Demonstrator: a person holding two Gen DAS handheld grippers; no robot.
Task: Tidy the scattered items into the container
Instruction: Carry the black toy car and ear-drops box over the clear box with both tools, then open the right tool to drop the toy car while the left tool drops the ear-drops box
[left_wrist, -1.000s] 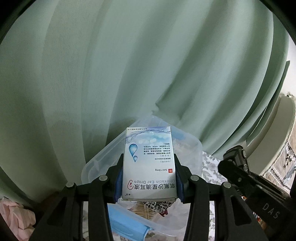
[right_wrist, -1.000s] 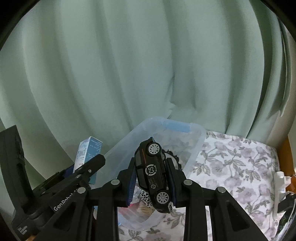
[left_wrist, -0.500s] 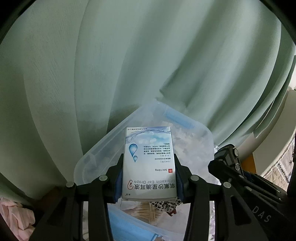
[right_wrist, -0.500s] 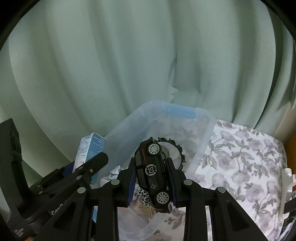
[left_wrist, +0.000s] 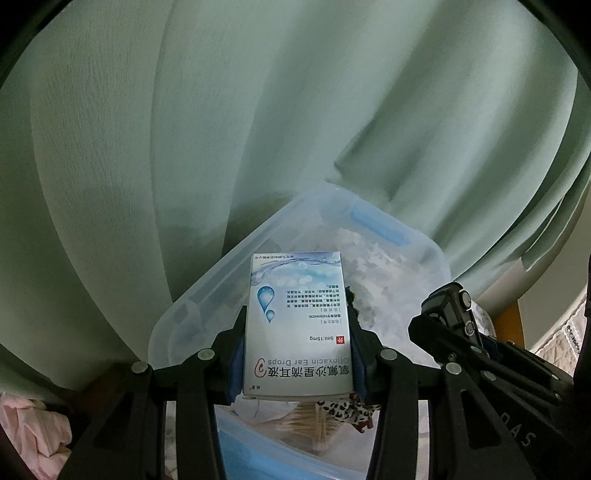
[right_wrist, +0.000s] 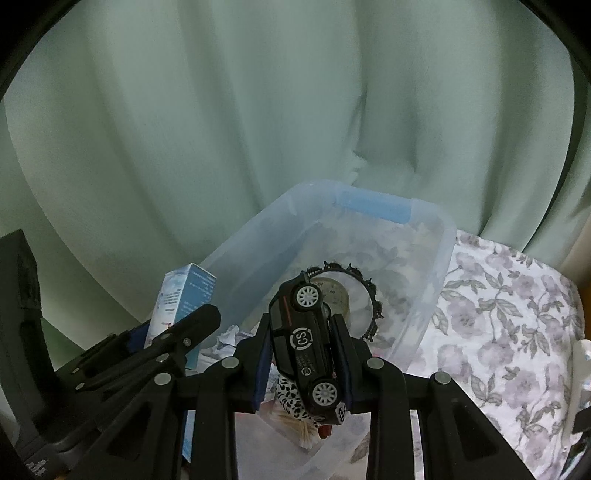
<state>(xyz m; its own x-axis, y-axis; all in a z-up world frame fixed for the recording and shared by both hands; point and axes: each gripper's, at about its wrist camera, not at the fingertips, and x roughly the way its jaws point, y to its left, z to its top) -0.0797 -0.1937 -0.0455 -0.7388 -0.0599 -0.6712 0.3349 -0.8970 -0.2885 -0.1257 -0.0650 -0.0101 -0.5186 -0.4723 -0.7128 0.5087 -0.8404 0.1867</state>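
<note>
My left gripper (left_wrist: 297, 325) is shut on a white and blue ear drops box (left_wrist: 297, 325), held upright over the clear plastic container (left_wrist: 207, 299). In the right wrist view the same box (right_wrist: 184, 299) shows at the left, over the container's near left corner. My right gripper (right_wrist: 303, 332) is shut on a black toy car (right_wrist: 303, 332), wheels facing me, above the container (right_wrist: 428, 280). Inside the container lie a lace-edged round item (right_wrist: 354, 295), a leopard-print piece (right_wrist: 290, 398), crumpled paper (right_wrist: 229, 338) and cotton swabs (left_wrist: 314, 424).
Pale green curtains (right_wrist: 221, 129) hang right behind the container. A floral cloth (right_wrist: 498, 332) covers the surface to the right. The right gripper (left_wrist: 461, 332) shows at the right of the left wrist view. Pink fabric (left_wrist: 29, 435) lies at the lower left.
Both grippers have sunk and tipped downward over the container, which now shows larger and more of its inside. The box and the car stay gripped.
</note>
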